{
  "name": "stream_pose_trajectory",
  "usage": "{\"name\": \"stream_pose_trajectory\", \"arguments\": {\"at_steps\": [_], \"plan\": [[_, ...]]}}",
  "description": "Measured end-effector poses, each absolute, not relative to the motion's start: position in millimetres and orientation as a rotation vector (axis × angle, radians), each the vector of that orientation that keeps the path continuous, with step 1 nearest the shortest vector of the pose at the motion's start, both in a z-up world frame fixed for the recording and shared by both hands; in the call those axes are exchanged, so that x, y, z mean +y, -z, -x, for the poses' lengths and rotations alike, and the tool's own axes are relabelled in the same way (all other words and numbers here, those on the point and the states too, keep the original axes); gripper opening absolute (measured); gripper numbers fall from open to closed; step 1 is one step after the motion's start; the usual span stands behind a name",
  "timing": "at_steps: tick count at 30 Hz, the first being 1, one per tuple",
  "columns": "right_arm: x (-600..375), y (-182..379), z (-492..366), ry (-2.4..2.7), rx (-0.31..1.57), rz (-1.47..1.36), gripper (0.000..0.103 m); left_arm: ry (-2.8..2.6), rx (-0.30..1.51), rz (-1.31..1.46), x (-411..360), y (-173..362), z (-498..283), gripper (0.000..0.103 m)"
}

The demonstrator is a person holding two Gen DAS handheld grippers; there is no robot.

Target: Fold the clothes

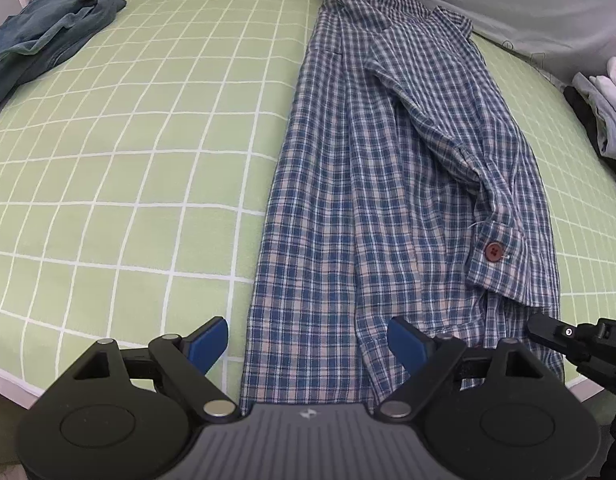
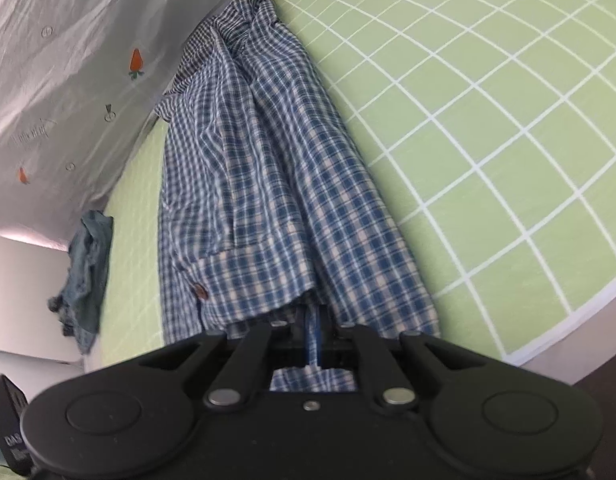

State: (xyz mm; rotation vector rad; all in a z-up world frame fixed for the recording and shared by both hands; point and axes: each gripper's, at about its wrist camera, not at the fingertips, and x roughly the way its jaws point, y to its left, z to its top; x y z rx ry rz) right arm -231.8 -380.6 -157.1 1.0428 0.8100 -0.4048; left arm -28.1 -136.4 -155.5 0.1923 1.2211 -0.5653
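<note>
The plaid shirt looks light and floppy. The right gripper pinches its hem; the left gripper hangs with jaws apart over the hem's other corner.

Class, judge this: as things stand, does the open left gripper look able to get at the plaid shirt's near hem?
Probably yes: the left gripper stands open right over the plaid shirt, nothing lying between.

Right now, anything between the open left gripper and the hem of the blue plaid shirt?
Nothing visible. The left gripper hangs open straight above the near hem of the blue plaid shirt on the green grid sheet. The right gripper is shut on the same hem, off to one side.
</note>
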Motion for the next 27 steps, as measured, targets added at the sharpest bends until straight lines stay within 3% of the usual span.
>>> {"name": "stream_pose_trajectory", "arguments": {"at_steps": [4, 5, 9, 12, 17, 27], "plan": [[-377, 149, 232, 0.433, 0.84, -0.935, 0.012, 0.571, 1.228, -0.217, -137, 158, 29, 0.087], [-375, 146, 232, 0.442, 0.847, -0.889, 0.018, 0.572, 1.226, -0.225, -136, 158, 30, 0.087], [-364, 131, 236, 0.465, 0.855, -0.678, 0.07, 0.588, 1.216, -0.247, -132, 158, 31, 0.088], [-355, 128, 237, 0.47, 0.872, -0.546, 0.092, 0.597, 1.204, -0.275, -133, 160, 33, 0.089], [-346, 139, 235, 0.464, 0.938, -0.423, 0.103, 0.619, 1.176, -0.352, -135, 162, 44, 0.091], [-342, 155, 234, 0.483, 1.0, -0.381, 0.103, 0.644, 1.155, -0.408, -133, 170, 54, 0.096]]}}
